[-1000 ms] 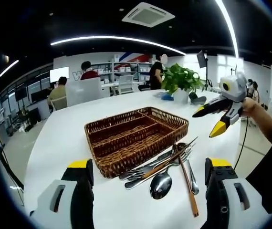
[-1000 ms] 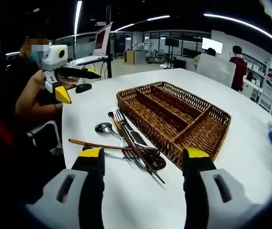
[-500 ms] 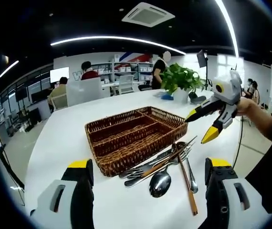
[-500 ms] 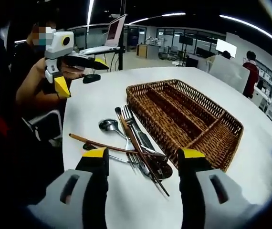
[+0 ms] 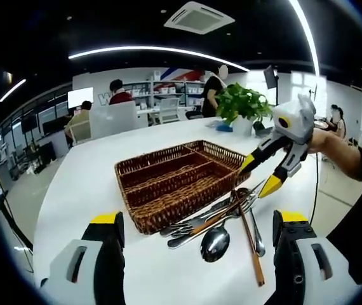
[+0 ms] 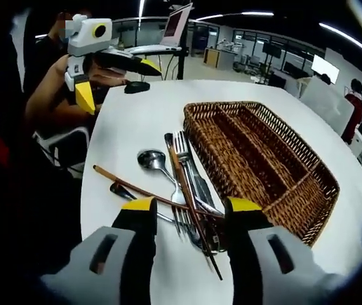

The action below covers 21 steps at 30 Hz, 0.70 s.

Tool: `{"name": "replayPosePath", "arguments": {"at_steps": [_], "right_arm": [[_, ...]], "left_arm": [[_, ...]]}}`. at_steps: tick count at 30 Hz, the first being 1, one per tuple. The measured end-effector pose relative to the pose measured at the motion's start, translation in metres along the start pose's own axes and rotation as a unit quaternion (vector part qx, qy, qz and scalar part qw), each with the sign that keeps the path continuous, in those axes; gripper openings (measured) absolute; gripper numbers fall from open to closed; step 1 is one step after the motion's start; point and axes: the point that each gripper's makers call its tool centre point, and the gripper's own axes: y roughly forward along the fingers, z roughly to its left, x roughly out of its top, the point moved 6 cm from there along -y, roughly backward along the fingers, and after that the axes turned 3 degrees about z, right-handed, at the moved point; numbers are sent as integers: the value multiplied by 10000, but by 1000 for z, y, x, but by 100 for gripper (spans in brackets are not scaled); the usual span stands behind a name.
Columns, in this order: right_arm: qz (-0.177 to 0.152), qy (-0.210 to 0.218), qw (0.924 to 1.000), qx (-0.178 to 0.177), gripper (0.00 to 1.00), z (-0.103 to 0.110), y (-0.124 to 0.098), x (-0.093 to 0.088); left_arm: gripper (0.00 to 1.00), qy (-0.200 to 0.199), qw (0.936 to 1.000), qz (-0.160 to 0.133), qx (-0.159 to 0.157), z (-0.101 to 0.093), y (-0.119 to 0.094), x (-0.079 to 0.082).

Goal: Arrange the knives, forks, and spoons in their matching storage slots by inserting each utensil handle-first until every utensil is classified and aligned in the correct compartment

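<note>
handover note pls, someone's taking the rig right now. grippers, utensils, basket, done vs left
Left gripper: open, holding nothing, held over the table short of the utensil pile.
Right gripper: open, holding nothing, jaws either side of the pile's near end, not closed on anything.
Pile: spoon, forks, knives and brown sticks lie crossed on the table beside the wicker basket.
Done: nothing sorted; the basket compartments look empty.
Left: every utensil, handle-first into its matching slot.
</note>
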Motion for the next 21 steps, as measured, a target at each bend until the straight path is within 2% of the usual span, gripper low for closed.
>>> {"name": "replayPosePath", "arguments": {"at_steps": [7, 21], "right_arm": [[211, -268, 9993, 169, 33, 0, 14, 1], [505, -499, 9962, 501, 20, 1, 40, -1]], "left_arm": [[99, 21, 10000, 19, -20, -1, 3, 1], [99, -19, 10000, 26, 0, -2, 2, -2]]}}
